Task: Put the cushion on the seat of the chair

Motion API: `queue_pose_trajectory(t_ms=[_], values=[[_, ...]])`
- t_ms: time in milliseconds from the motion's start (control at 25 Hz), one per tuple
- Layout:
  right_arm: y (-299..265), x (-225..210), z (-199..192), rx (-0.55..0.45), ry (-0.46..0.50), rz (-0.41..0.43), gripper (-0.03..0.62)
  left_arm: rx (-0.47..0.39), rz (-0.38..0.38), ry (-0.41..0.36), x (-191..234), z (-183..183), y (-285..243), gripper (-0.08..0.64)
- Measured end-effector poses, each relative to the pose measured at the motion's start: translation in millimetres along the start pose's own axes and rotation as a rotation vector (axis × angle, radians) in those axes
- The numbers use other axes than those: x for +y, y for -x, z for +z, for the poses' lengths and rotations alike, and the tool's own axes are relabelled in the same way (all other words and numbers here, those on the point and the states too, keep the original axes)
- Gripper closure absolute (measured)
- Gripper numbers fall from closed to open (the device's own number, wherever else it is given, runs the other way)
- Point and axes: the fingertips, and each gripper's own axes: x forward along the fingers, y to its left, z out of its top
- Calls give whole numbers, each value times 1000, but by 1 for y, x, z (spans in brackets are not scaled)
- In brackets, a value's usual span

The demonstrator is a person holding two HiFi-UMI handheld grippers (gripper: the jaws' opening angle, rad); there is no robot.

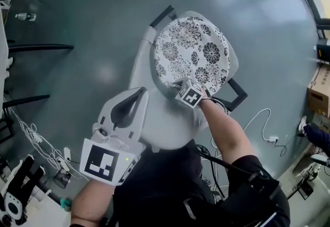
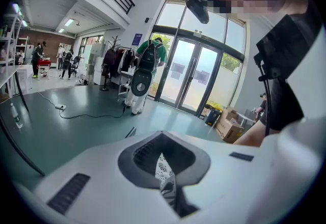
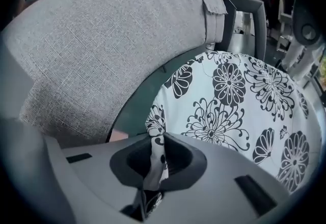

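Note:
The cushion (image 1: 193, 53), white with black flowers, lies on the seat of the chair, whose grey cloth backrest (image 1: 160, 123) is on the near side. In the right gripper view the cushion (image 3: 239, 101) spreads ahead and the backrest (image 3: 112, 39) rises on the left. My right gripper (image 1: 180, 86) is shut on the cushion's near edge, and the floral cloth is pinched between its jaws (image 3: 153, 167). My left gripper (image 1: 138, 95) is over the backrest's left side, shut on a narrow strip of the same floral cloth (image 2: 165, 177).
Black chair arms (image 1: 234, 94) stick out beside the seat. A white cable (image 1: 260, 120) and a power strip (image 1: 273, 140) lie on the floor to the right, near a cardboard box (image 1: 319, 92). Black stand legs (image 1: 36, 47) and cables are at the left. Glass doors (image 2: 188, 78) stand far off.

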Motion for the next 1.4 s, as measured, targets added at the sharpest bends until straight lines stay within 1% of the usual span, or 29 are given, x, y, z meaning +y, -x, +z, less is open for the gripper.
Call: queue_pose_trajectory(t_ms=[120,160,240,320,480,560,600,800,880,960,1040,1120,1240,1280,1400], values=[[-7,1,-4,3,-18,20,567,8,0,1,1,-5,-3,555],[-9,0,-6,4,-23,26,557,9,1,0,1,-6,-4,555],[-14,-1,-5,-11,-47,34,500,11,-1,-2,2,-7,-5,555],[-19,-1,-2,-36,-81,45,475,16,-6,-7,2,-9,-5,555],[-19,6,-4,-26,-119,73,412,35,-19,-13,-6,-13,-7,555],[-19,7,-6,-27,-150,97,346,38,-24,-18,-10,-11,-11,555],[-19,7,-6,-31,-168,105,331,40,-25,-22,-11,-11,-11,555],[-17,7,0,-65,-242,128,325,43,-24,-38,-13,-10,-7,555],[-7,8,4,-85,-277,151,316,40,-23,-41,-17,-5,-7,555],[5,9,11,-117,-294,169,316,37,-24,-44,-22,1,-7,555],[21,8,18,-155,-308,166,319,31,-23,-45,-27,8,-7,555],[41,1,29,-215,-334,141,325,18,-23,-49,-32,17,-5,555],[80,-8,49,-323,-372,94,361,3,-21,-48,-40,29,-1,555],[94,-8,55,-354,-380,81,396,-2,-19,-47,-43,33,1,555],[143,-13,71,-448,-391,19,465,-27,-19,-58,-58,50,6,555]])
